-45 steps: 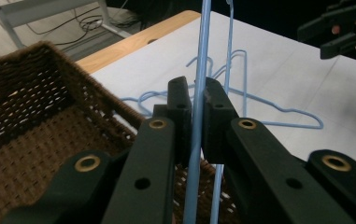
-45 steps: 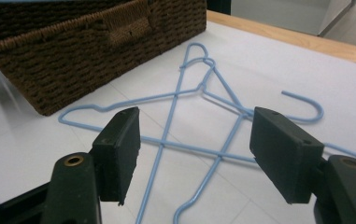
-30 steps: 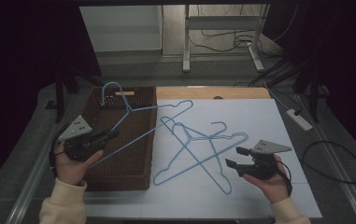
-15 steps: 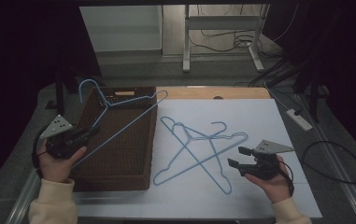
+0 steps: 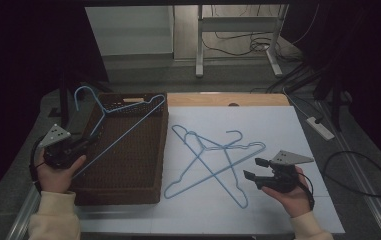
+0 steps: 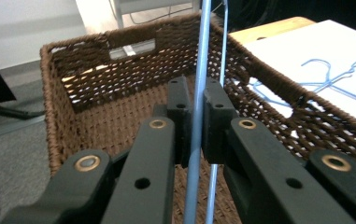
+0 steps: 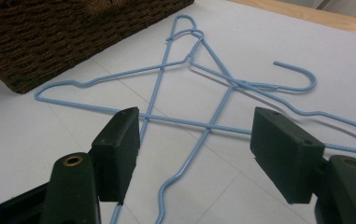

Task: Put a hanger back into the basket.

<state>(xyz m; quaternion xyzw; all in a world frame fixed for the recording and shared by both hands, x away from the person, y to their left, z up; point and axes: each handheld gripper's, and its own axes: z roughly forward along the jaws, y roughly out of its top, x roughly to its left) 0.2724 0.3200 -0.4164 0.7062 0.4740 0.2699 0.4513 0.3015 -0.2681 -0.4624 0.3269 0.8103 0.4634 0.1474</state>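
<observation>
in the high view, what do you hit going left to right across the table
left gripper → held hanger → wicker basket → two crossed hangers on the white sheet → right gripper → power strip

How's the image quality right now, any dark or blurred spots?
High view: dim, with black surrounds, yet the basket and hangers read. Left gripper view: the nearest jaw parts are soft, the basket's rear wall sharper. Right gripper view: bright and even, hangers crisp.

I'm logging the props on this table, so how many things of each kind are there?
Blue wire hangers: 3, one clamped in the left gripper over the basket, two crossed on the white sheet.
Brown wicker basket: 1
Total: 4
</observation>
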